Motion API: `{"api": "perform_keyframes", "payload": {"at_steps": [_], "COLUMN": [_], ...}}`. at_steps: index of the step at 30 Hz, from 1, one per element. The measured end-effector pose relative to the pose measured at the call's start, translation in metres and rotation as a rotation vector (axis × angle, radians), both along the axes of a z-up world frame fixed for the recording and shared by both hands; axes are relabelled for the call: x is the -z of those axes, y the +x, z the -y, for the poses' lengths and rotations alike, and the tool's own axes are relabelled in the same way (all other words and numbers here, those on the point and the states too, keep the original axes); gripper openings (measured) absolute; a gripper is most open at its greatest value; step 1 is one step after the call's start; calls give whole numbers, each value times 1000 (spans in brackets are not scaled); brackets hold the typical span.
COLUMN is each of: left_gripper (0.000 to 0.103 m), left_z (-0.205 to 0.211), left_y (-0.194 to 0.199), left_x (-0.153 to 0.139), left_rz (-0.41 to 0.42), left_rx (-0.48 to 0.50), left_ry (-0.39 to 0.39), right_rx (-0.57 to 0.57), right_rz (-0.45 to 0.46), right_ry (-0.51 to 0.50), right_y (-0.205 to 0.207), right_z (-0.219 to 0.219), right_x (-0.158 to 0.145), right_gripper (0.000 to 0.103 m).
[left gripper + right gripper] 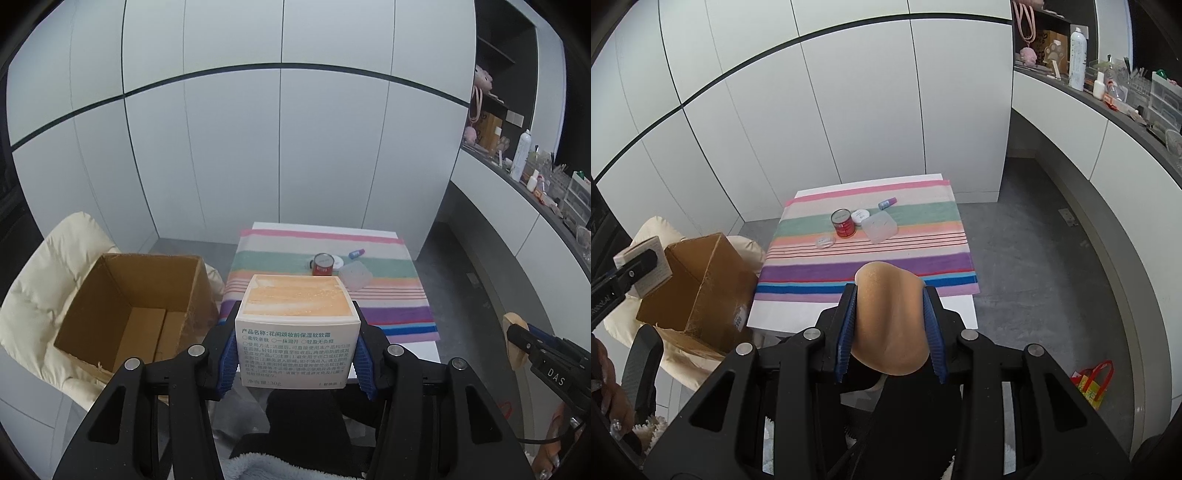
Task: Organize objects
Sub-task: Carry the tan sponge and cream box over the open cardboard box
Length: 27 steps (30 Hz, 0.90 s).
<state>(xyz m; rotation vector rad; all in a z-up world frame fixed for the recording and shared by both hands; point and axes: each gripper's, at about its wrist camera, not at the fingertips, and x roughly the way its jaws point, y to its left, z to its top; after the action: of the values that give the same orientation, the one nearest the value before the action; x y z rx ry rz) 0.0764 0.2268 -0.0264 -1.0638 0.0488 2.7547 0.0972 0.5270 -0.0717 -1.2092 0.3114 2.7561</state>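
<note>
Above the near edge of a striped cloth (864, 258) on a small white tabletop (768, 314), a person is carrying two items at once, one in each claw. Left claw (297, 360) is clamping a white carton (297, 325) by its two side faces, the orange top facing up and the printed panel toward the camera, a hold that is keeping the carton level. Right claw (890, 332) is squeezing a tan sponge (888, 325), soft enough that the blue pads are pressing into its flanks; its rounded end is pointing toward the cloth. An open cardboard box (129, 314) is sitting on a cream cushion (48, 266) just left of the tabletop, its mouth tipped toward the person, and it is likely serving as the bin for the sorting, since the carton is hanging close to its rim. Four or so things are waiting on the cloth, well apart from both claws: a red tin (844, 223), a white jar (860, 216), a clear lid (880, 227) and a small blue tube (887, 202). Clustering near the middle is leaving them easy to reach from either side.
</note>
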Motion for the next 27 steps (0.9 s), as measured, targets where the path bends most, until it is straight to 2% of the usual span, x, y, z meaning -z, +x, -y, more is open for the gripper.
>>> {"api": "perform_keyframes", "payload": {"at_steps": [6,13,20,27], "left_gripper": [52,52,52,52], "left_z": [5,30,78,138], "left_y": [-2,-7,-6,5], "left_x": [-1,4,9,12], "left_rz": [4,18,29,31], "left_rx": [-5,-66,-180,-328], "left_ry": [0,13,22,29], "right_rx": [4,-51,-168,-353], "right_rz": [-9,-9,-7,-16], "right_ry": [3,16,27,43], "right_y": [-1,-14,-35,-58], "right_z": [1,21,64,134], "right_x": [-2,-1,2,5], "right_gripper": [36,36,36,36]}}
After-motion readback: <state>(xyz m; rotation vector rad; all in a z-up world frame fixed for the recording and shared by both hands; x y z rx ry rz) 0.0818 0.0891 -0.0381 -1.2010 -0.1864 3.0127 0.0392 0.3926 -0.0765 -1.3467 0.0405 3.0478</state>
